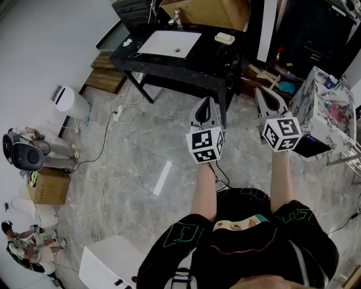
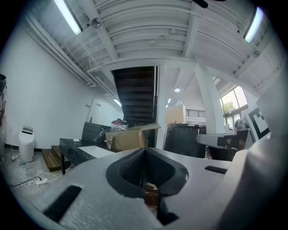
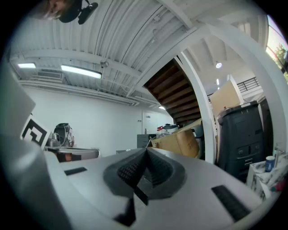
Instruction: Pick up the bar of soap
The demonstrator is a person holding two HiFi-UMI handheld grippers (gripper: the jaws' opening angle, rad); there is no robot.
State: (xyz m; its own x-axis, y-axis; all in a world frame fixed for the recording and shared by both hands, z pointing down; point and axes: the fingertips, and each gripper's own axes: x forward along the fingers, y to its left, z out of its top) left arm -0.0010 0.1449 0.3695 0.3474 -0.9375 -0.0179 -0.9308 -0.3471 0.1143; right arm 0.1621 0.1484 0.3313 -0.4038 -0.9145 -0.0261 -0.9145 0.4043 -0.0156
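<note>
The bar of soap [image 1: 224,38] is a pale, rounded block. It lies on the glossy black counter [image 1: 169,61], just to the right of the white rectangular sink [image 1: 169,43], well apart from both tools. A metal faucet [image 1: 175,17] stands behind the sink. The floor [image 1: 146,152] is grey stone tile with a marble pattern.

The left hand-held gripper [image 1: 206,103] is clenched, its dark ribbed pads pressed together with nothing between them. The right hand-held gripper [image 1: 261,93] is clenched too and empty. The bodies of both are smooth grey plastic. Each carries a white cube [image 1: 206,145] printed with black square markers.
</note>
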